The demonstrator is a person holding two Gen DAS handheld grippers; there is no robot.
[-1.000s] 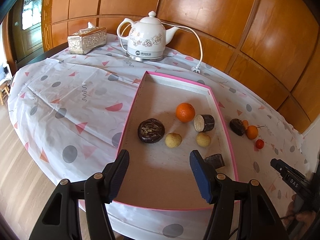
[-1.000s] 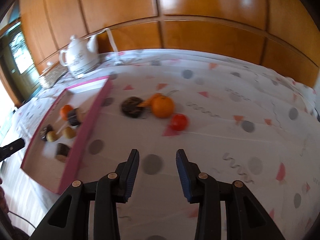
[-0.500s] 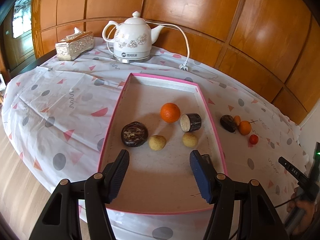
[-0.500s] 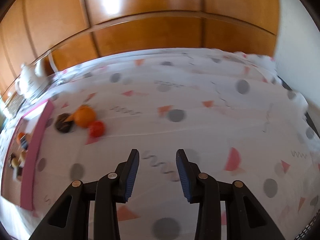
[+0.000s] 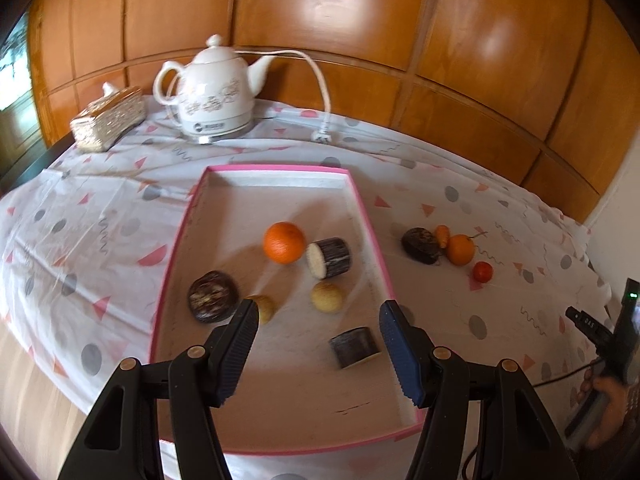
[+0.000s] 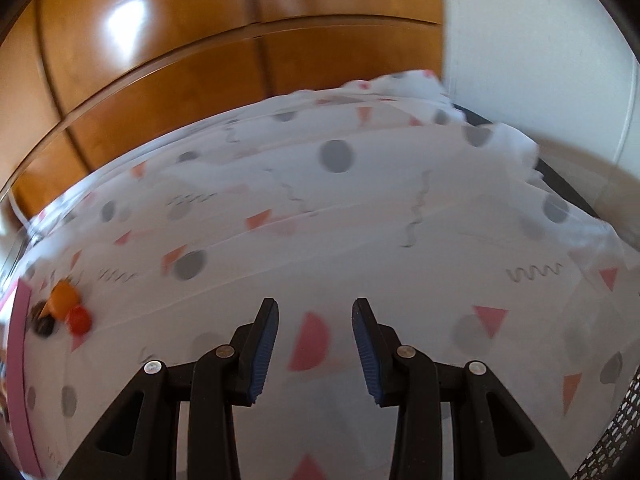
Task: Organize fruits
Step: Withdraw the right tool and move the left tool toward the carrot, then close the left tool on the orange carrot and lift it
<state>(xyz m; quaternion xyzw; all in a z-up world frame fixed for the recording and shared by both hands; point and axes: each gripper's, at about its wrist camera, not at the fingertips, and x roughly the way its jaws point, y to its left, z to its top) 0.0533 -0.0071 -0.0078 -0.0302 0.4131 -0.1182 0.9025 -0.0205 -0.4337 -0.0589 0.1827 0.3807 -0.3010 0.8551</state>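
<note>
At the bottom of the left view the left tongs [image 5: 316, 314] hang with their jaws apart and nothing between them. They are over the near end of a flat pink tray [image 5: 370, 220] on the worktop [image 5: 80, 224].

In the tray, nearest, lies a dark cut piece [image 5: 354, 347]. A bit farther are a dark round fruit [image 5: 212, 295] and two small yellow balls [image 5: 327, 297]. Farther still an orange [image 5: 284, 241] sits just beside a dark log piece with a pale end [image 5: 330, 257].

To the right of the tray, on the cloth, sit a dark fruit [image 5: 421, 245], a small orange [image 5: 461, 249] and a little red fruit [image 5: 483, 271], close together.

In the right view the right tongs [image 6: 315, 322] are let go too, with a narrow gap and only cloth below. The same three fruits [image 6: 64, 312] are now far at the left edge; a second ago they were near the middle. The tray has nearly slid out of that view.

At the back left stand a white teapot [image 5: 214, 92] and a shiny box [image 5: 108, 122]. Brown wood panels [image 5: 340, 20] fill the wall behind.
</note>
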